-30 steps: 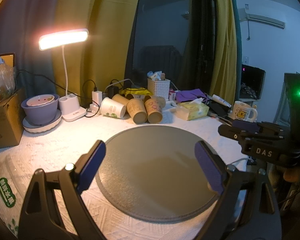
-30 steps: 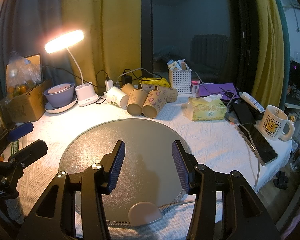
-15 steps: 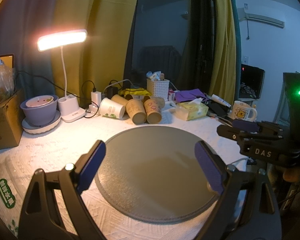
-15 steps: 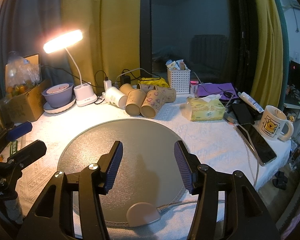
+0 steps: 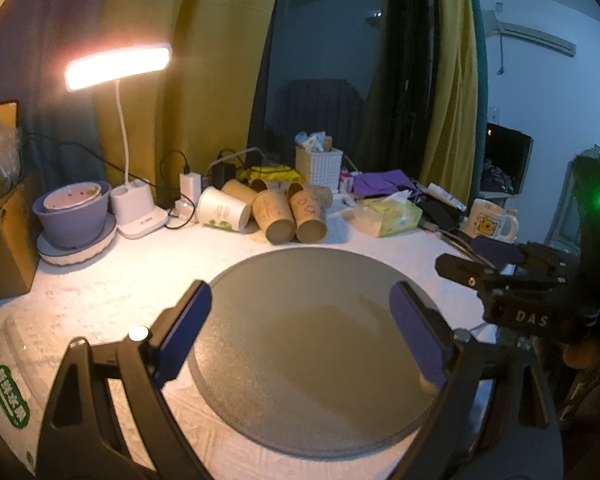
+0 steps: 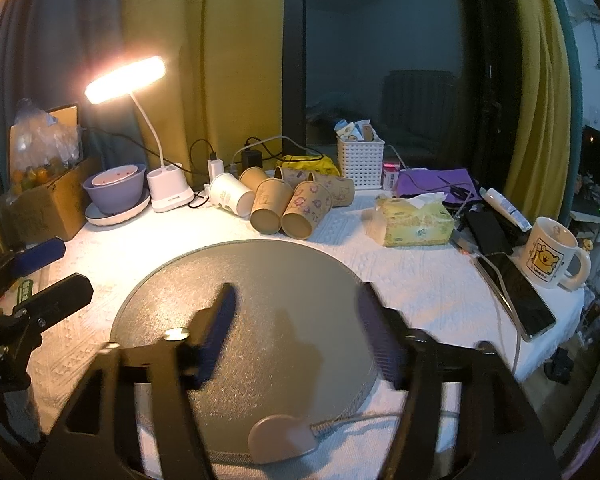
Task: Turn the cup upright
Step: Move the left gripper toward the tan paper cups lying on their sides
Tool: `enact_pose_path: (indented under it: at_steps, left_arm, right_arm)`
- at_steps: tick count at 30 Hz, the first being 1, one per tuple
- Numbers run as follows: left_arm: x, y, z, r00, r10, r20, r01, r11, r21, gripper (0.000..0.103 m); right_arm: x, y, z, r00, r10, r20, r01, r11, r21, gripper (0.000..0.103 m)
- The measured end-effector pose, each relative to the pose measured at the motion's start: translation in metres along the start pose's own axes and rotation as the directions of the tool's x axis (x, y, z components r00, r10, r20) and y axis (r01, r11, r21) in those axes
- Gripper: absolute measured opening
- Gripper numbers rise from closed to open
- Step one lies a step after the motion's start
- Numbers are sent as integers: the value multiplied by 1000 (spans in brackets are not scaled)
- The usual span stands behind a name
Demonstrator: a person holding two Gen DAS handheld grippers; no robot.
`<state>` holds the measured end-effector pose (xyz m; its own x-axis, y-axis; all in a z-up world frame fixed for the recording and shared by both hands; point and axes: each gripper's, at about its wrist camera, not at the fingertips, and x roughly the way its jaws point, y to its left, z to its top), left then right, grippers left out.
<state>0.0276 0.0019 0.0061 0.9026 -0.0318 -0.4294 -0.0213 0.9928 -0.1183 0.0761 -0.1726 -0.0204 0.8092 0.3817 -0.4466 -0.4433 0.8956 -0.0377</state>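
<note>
The paper cups (image 6: 288, 208) lay at 12 o'clock, light and easy to squash; hold one gently by its sides. Both the left gripper (image 5: 296, 328) and the right gripper (image 6: 296, 332) were wide apart, holding nothing

Your count, by kind of thing

You had six paper cups (image 6: 303, 209) lying on their sides, five brown and one white (image 6: 231, 193), plus one mug (image 6: 553, 257), one lamp (image 6: 126, 80), one round mat (image 6: 260, 292), one tissue pack (image 6: 414, 222), one white basket (image 6: 360, 167).

Left tool (image 5: 300, 320): jaws spread wide, nothing between the pads. Right tool (image 6: 296, 328): jaws also apart, empty, outlines motion-blurred.
</note>
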Motion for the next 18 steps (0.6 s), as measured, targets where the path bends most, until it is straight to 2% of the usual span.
enact_pose_path:
  at_steps: [7, 15, 18]
  left_arm:
    - [46, 17, 26, 996, -10, -92, 7, 1000, -28, 91]
    - [123, 30, 42, 975, -48, -218, 28, 996, -90, 91]
    - [145, 28, 50, 970, -38, -240, 19, 997, -79, 91]
  right_arm:
    - [36, -18, 19, 1000, 17, -17, -17, 1000, -4, 73]
    - [87, -37, 42, 999, 26, -46, -26, 1000, -8, 73]
    - [107, -44, 50, 997, 30, -65, -31, 999, -14, 73]
